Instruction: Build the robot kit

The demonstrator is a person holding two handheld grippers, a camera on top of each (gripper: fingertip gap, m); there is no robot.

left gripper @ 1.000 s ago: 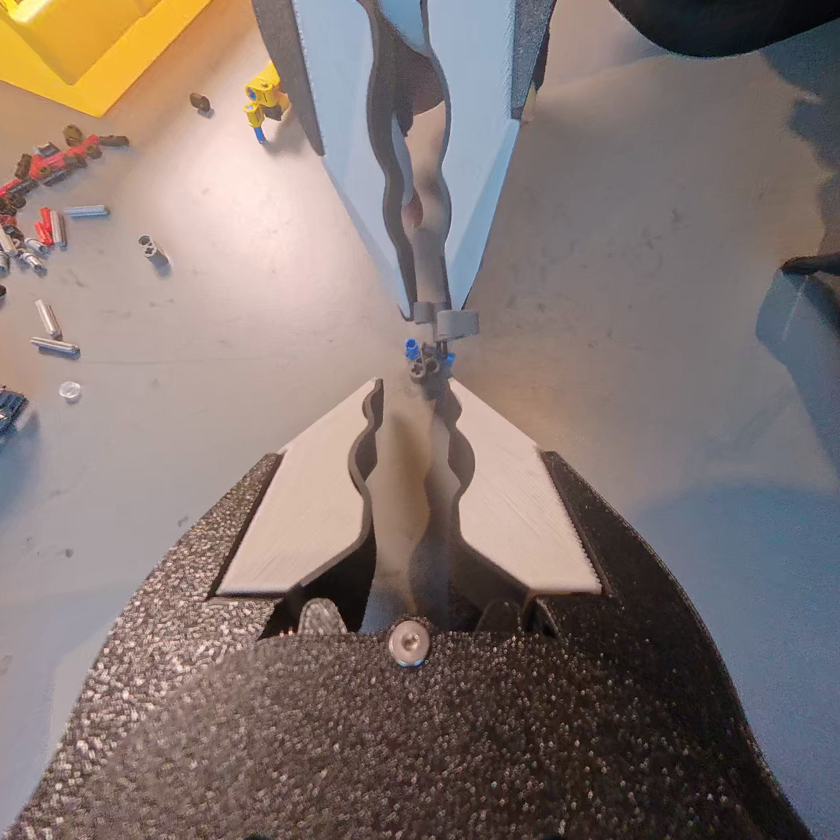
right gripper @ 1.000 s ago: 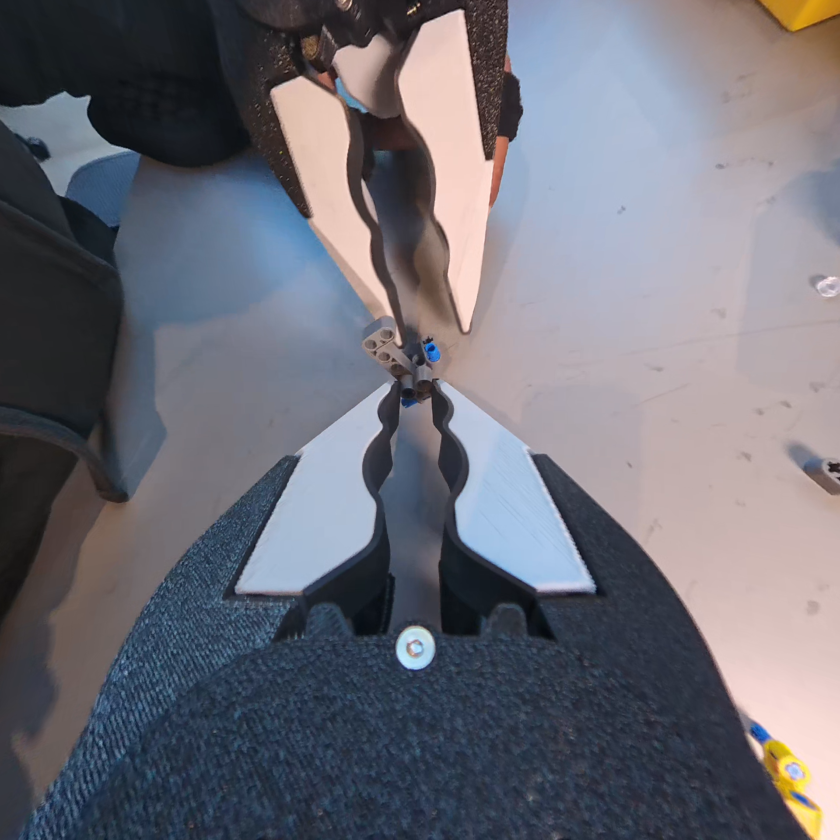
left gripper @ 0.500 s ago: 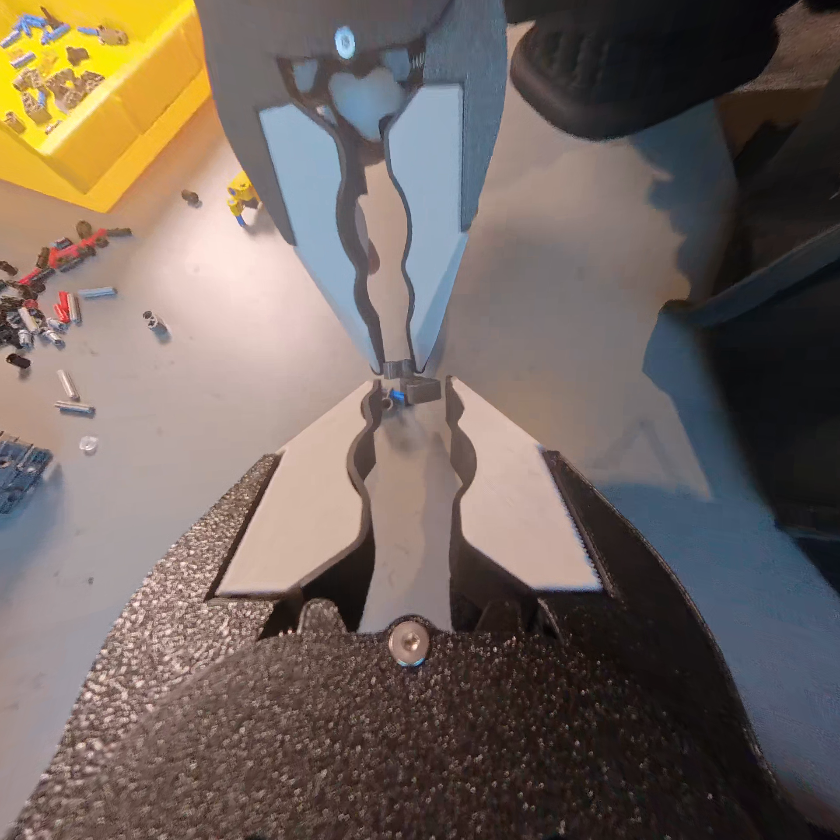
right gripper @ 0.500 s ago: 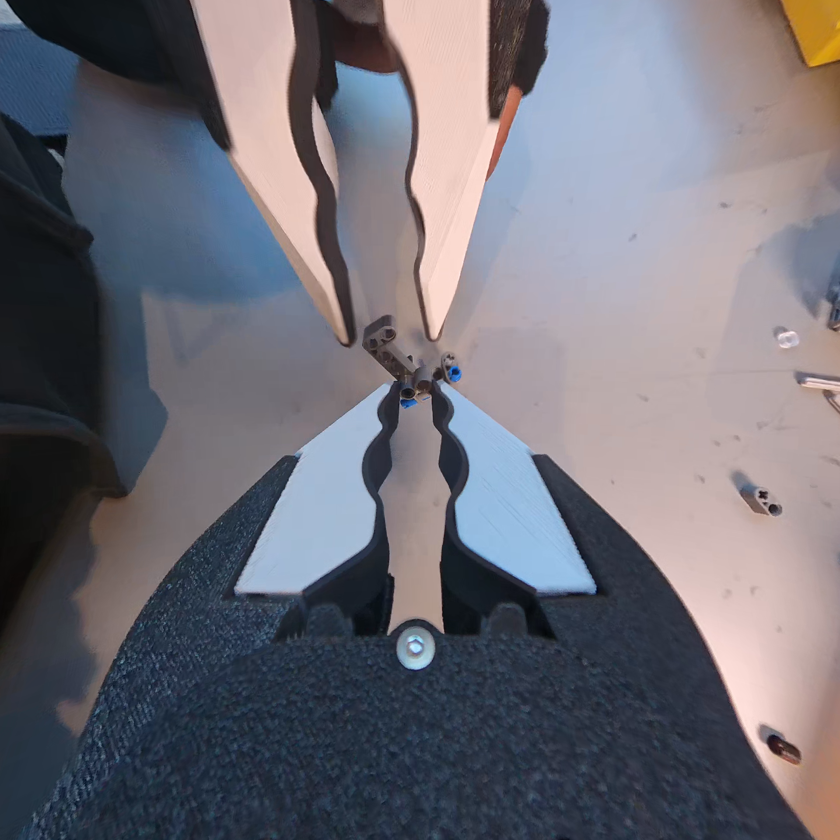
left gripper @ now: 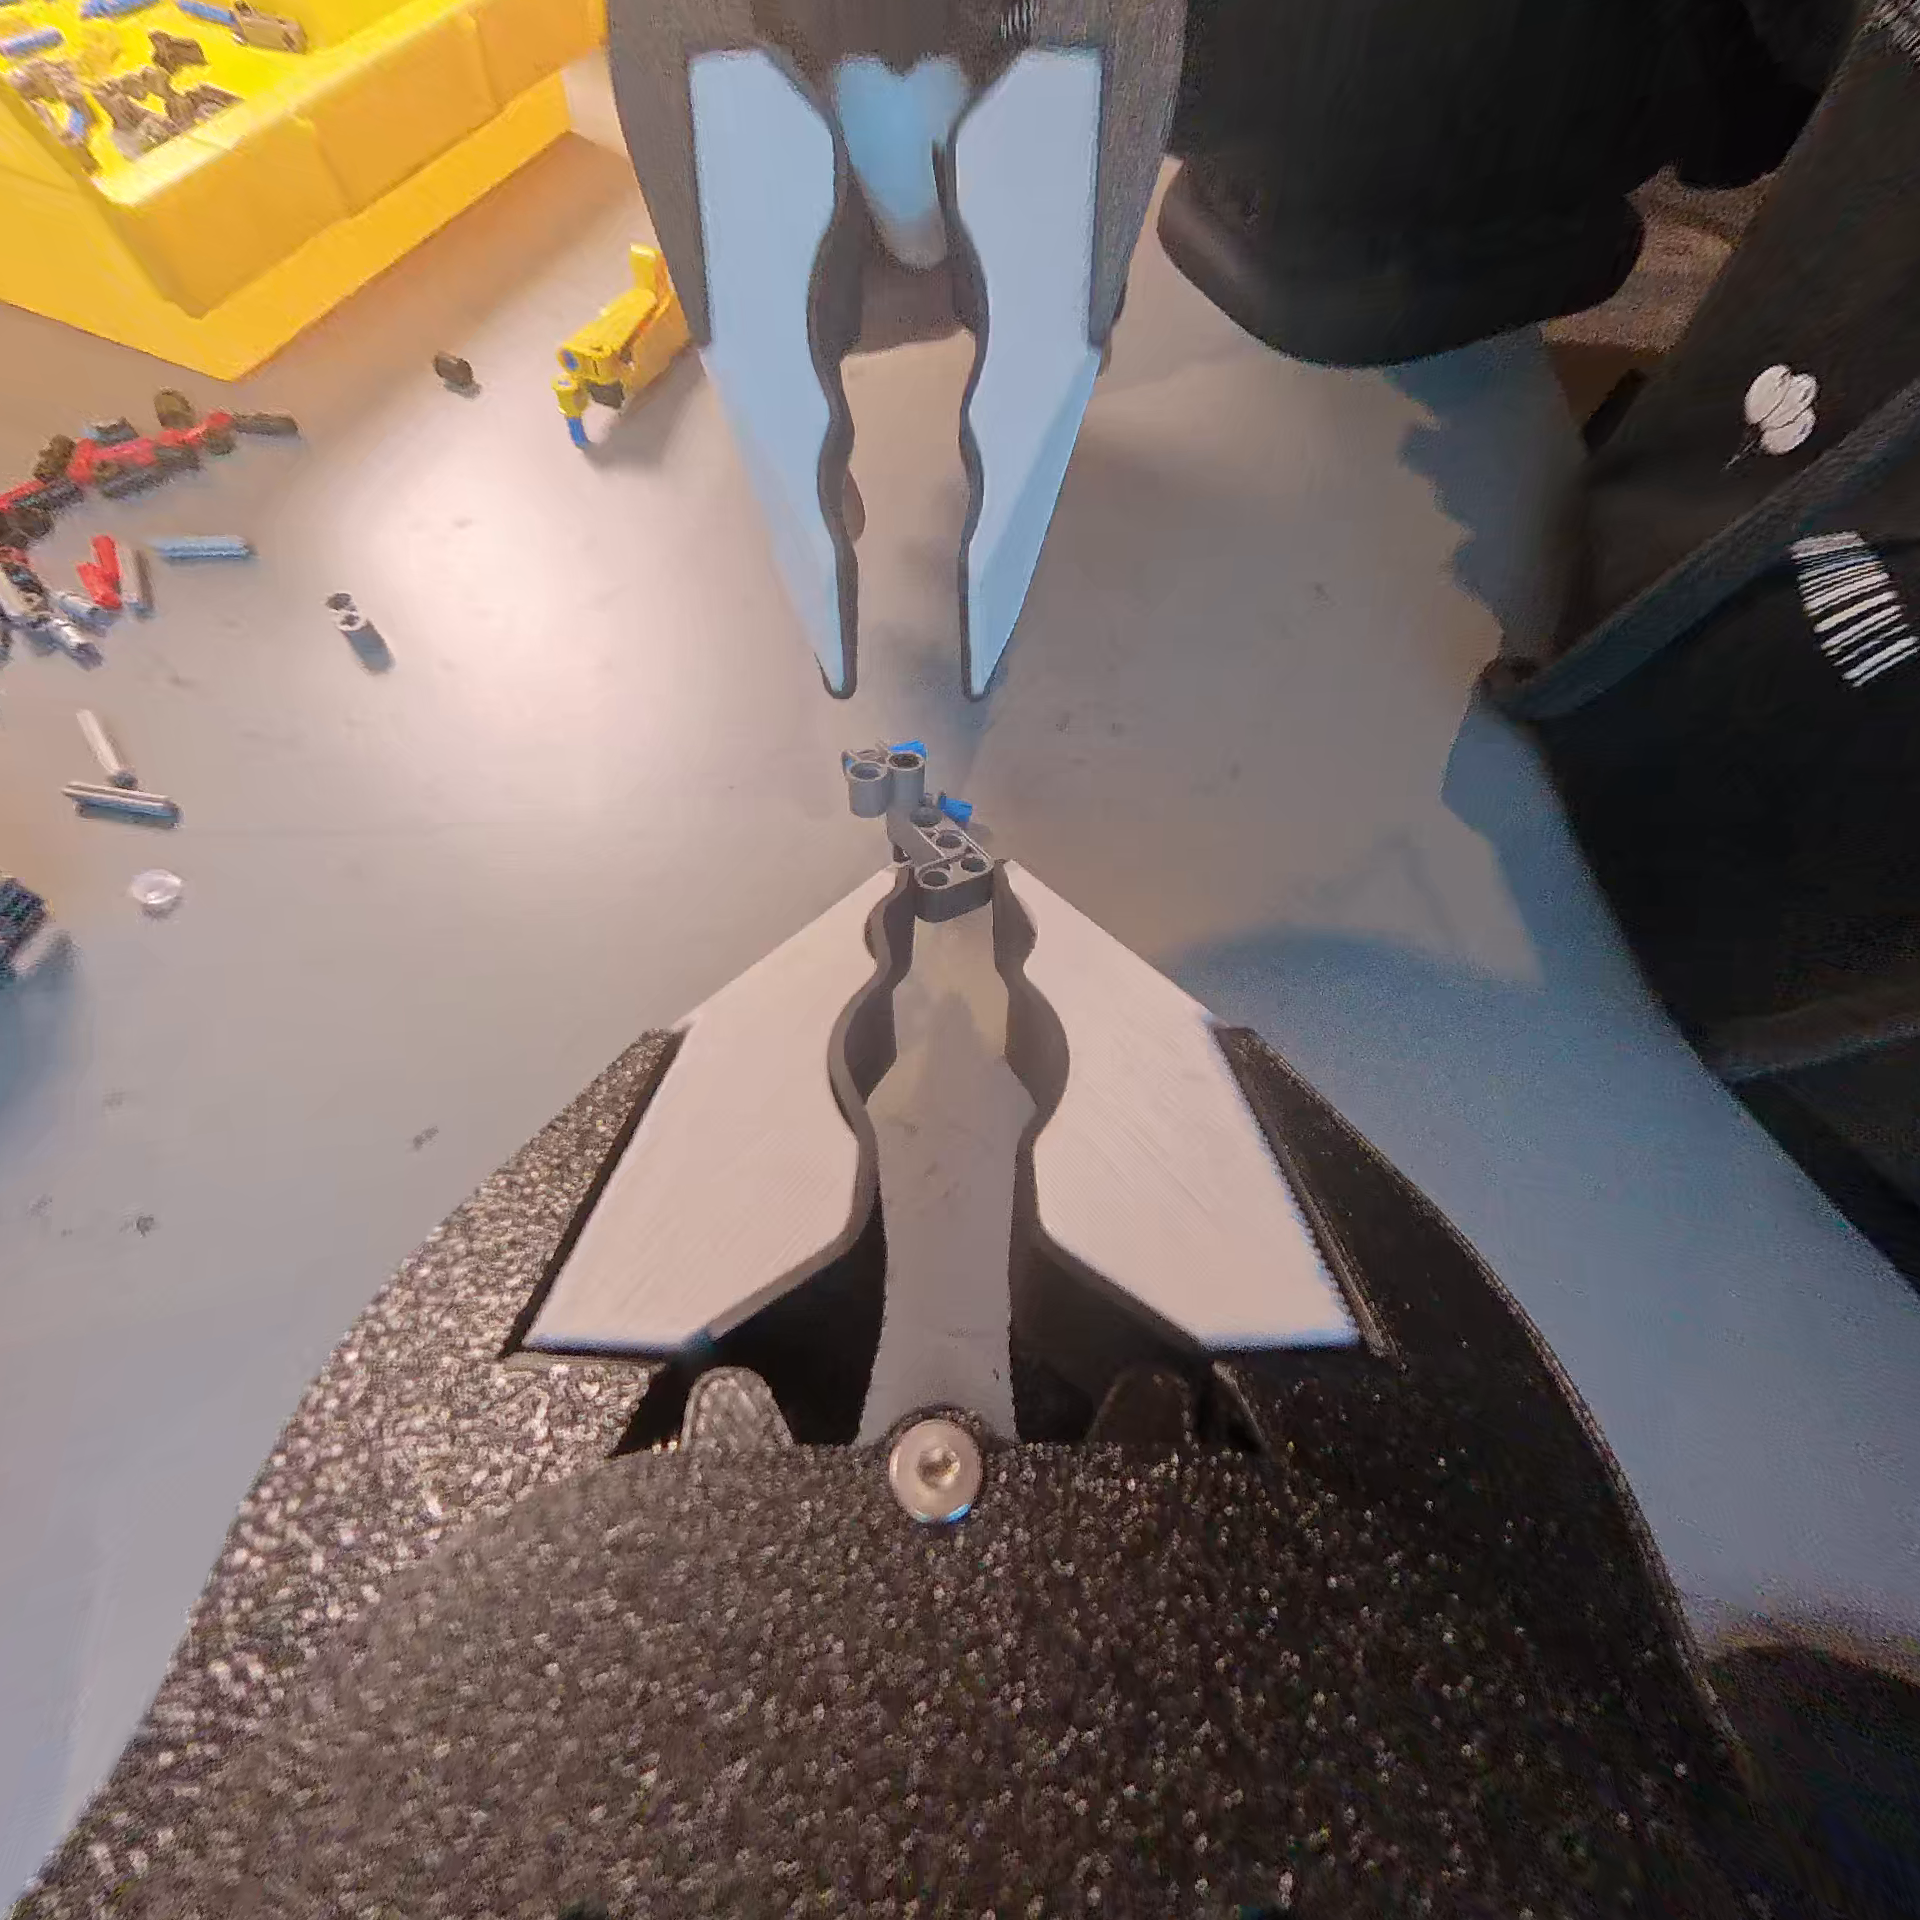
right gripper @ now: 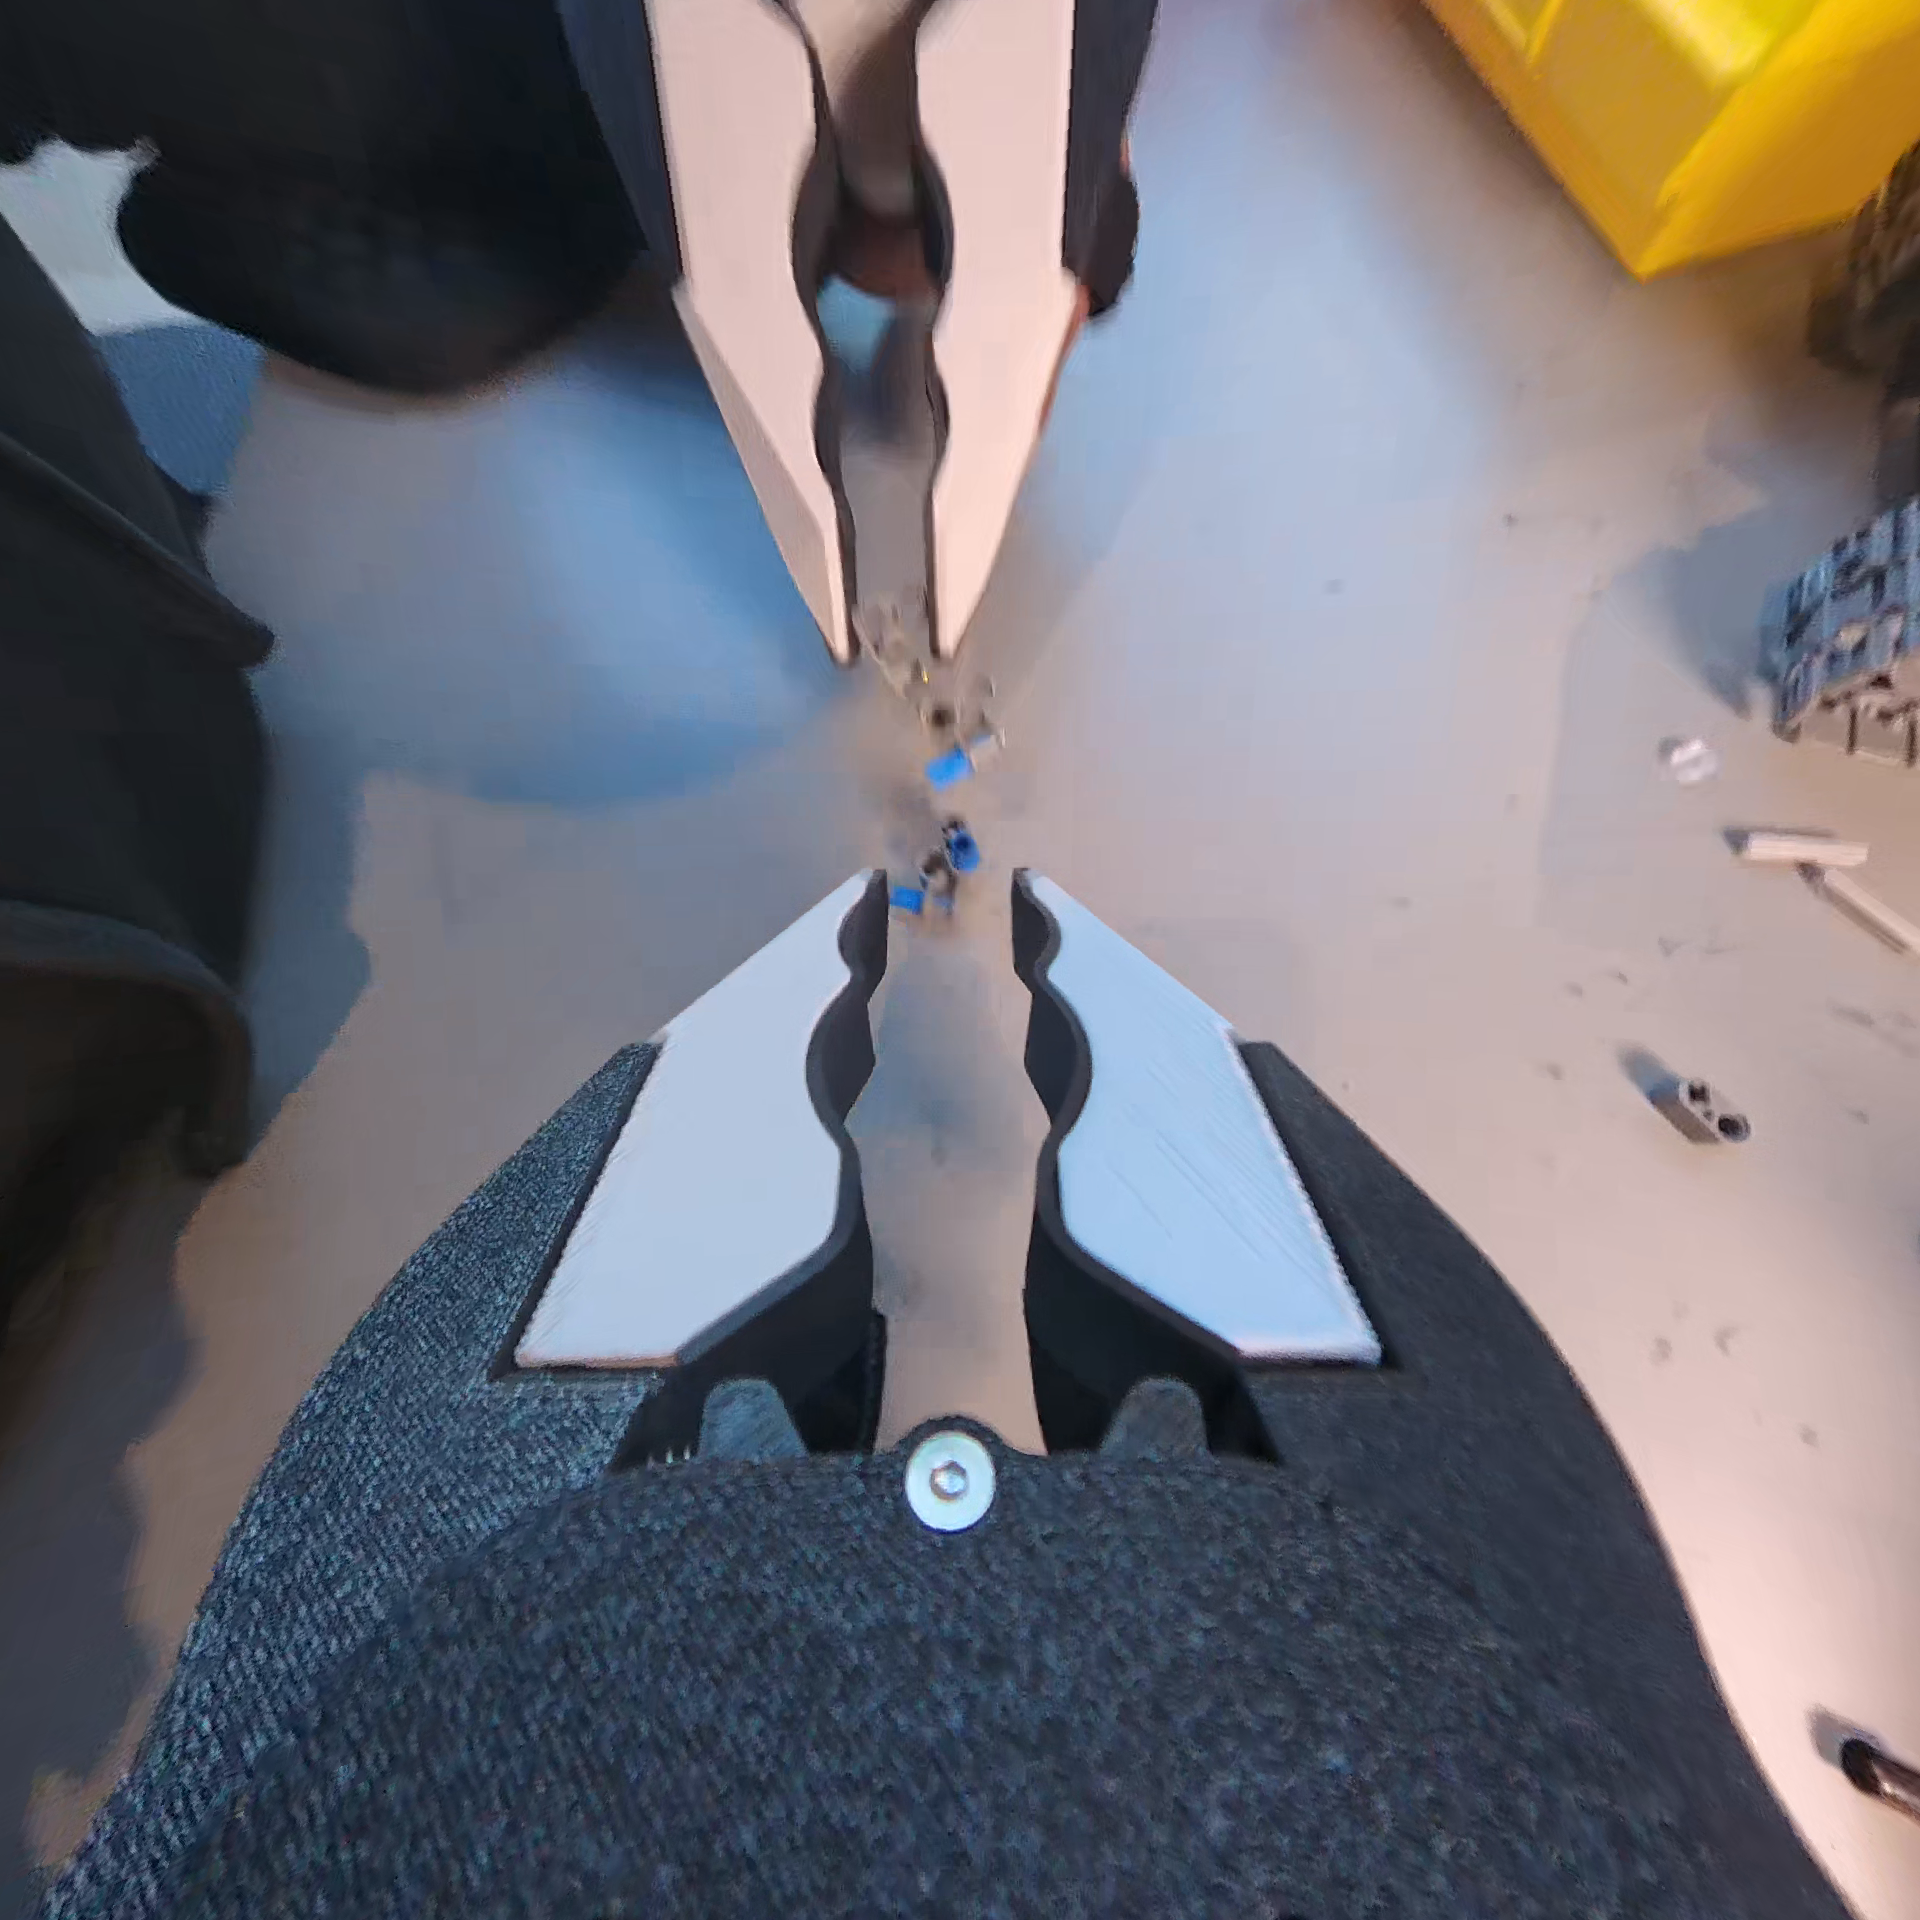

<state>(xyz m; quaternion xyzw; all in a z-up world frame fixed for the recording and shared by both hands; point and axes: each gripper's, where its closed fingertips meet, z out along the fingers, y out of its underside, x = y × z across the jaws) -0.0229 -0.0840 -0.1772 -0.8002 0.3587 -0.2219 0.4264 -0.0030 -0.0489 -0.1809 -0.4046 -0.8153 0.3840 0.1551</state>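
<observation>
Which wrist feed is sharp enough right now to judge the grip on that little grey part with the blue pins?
Left wrist view: sharp at the centre, the grey part crisp between the left gripper fingertips; only the right gripper beyond shows slight blur. Right wrist view: motion-smeared, the part a streak of grey and blue, the yellow bin soft; edges bend in both.

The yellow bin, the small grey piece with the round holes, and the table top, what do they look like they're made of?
Yellow bin: looks like moulded plastic, smooth and slightly glossy, with rounded divider walls.
Small grey piece, gripped between the left gripper's fingers: apparently hard plastic, matte, with crisp round holes and blue pins.
Table top: smooth matte grey, lightly scuffed; possibly laminate or painted board, the material is not certain.
</observation>
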